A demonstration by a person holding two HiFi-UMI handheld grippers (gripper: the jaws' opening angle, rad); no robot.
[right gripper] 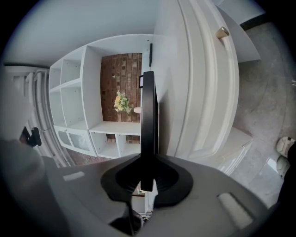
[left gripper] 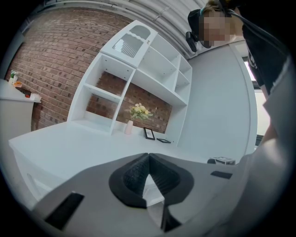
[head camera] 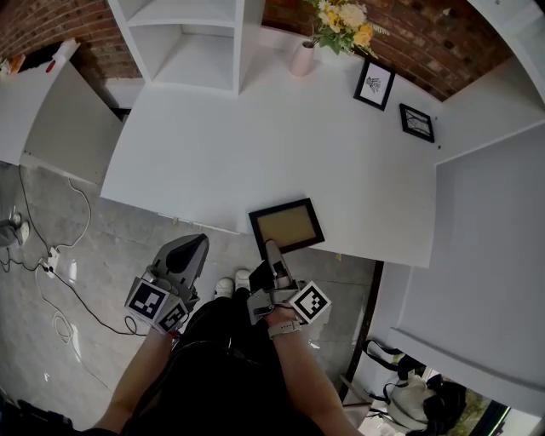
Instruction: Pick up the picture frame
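Observation:
A black picture frame (head camera: 288, 225) with a tan panel lies at the front edge of the white table (head camera: 213, 153), partly past the edge. My right gripper (head camera: 271, 252) is shut on its near left corner. In the right gripper view the frame (right gripper: 148, 115) stands edge-on as a dark bar, pinched between the pads of the right gripper (right gripper: 148, 162). My left gripper (head camera: 189, 254) hangs off the table over the floor, left of the frame. In the left gripper view the left gripper (left gripper: 148, 156) is shut, with nothing between its tips.
At the table's back stand a pink vase (head camera: 301, 58), a yellow flower bouquet (head camera: 341, 25) and two small black-framed pictures (head camera: 374, 83) (head camera: 416, 122). A white shelf unit (head camera: 183, 43) sits at the back left. Cables (head camera: 51, 255) lie on the grey floor.

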